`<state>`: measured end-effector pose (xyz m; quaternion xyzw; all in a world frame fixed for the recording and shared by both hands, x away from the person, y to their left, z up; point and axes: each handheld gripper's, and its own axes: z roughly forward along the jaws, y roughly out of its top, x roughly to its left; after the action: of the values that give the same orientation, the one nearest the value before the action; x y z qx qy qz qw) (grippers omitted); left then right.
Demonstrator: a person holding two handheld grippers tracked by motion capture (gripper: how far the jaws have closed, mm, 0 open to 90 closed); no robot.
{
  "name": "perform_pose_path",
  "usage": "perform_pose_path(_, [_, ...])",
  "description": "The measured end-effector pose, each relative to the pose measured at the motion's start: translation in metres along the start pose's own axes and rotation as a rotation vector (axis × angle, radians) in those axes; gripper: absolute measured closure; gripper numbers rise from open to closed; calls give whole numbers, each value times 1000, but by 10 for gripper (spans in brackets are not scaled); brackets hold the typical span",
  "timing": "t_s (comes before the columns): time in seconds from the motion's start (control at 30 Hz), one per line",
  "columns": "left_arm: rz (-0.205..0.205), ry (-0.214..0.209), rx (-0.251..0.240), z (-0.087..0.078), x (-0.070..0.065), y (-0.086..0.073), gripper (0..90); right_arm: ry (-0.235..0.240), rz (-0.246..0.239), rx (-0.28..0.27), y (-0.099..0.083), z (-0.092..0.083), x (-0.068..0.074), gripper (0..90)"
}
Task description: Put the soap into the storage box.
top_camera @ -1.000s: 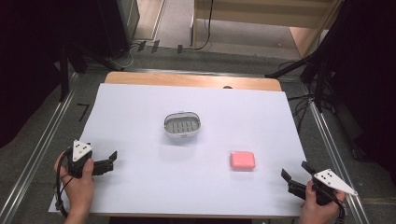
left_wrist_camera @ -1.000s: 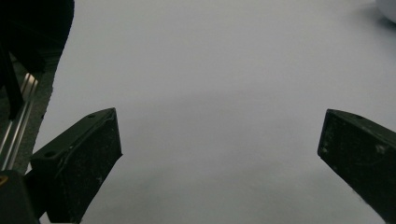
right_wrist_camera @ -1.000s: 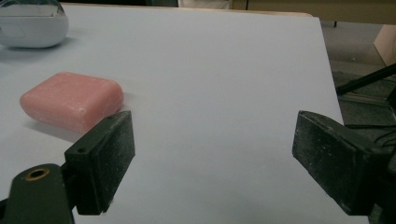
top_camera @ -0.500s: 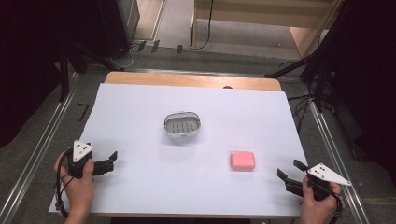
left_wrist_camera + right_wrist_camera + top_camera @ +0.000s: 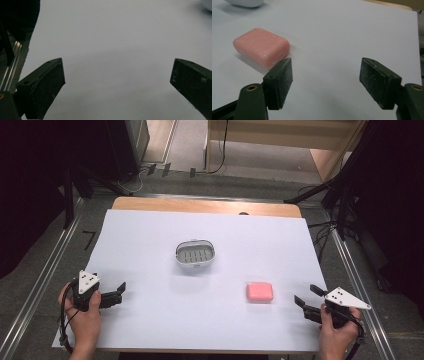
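Soap dish, one, mid-bench; pink soap bar, one, just beside right tool, jaws spread, just closing, nothing between. Left tool spread, empty. Path unobstructed.

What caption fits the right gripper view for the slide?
Right gripper, jaws apart with nothing between them, near a pink soap bar on white paper.

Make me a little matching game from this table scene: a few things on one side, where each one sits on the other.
1 pink soap bar
2 soap dish
3 left gripper
4 right gripper

a middle of the white sheet
b near left edge, jaws apart, nothing between
c right of centre, lying flat
d near right edge, jaws towards the soap, apart from it

1-c, 2-a, 3-b, 4-d
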<state>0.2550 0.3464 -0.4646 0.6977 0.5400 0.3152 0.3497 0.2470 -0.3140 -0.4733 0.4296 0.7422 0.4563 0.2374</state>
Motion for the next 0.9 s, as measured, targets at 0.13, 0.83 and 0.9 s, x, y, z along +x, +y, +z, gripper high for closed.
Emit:
perform_pose_path(0.13, [2,-2,2,0,0,0,1,13,-17,-5,7,-2,4,232])
perform_pose_path(0.83, [8,-5,-4,-1,0,0,1,234,-184,170,48,37,18,138])
perform_pose_path(0.9, [8,-5,-3,0,0,0,0,245,-206,172,51,39,19,138])
